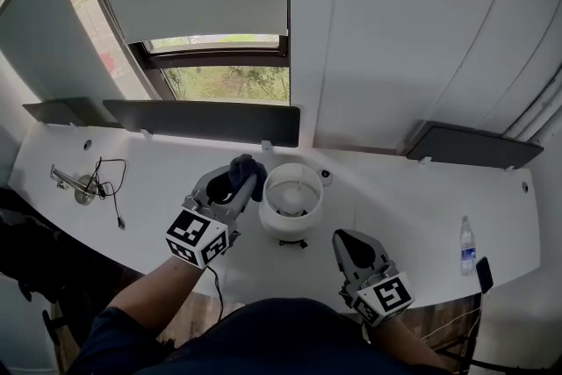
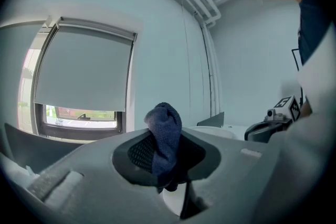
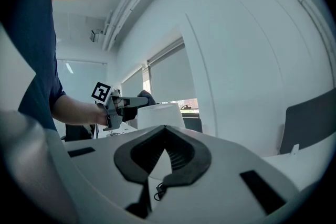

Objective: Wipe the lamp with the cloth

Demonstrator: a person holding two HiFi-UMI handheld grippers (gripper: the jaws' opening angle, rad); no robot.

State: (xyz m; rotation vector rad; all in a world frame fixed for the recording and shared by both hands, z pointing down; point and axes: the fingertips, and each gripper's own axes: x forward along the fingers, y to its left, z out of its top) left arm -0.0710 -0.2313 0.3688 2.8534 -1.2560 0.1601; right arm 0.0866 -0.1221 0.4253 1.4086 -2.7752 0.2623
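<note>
Left gripper: noted as clamped on the cloth, a dark blue knit wad pinched between the jaws and bunched up past their tips. Lamp: entered as upright on the white table, long axis vertical, white shade open at the top. The shade was placed immediately to the right of the cloth-bearing tips, at about the height of its upper rim. The wad was logged as just beside the shade's left flank. Touch could not be settled from the head view, and in the left gripper view the shade was largely masked by the cloth and the jaws. Right gripper: listed with its jaws brought together at the tips and nothing held. It was set near the lamp's front right, apart from it and pointed toward it. The left gripper was judged the nearer of the two, and the only one carrying the cloth. The coming wipe was therefore judged to depend on a short rightward press onto the shade wall. Lamp base: mostly covered by the shade from above, its form not made out. Water bottle: well apart, toward the table's right end.
</note>
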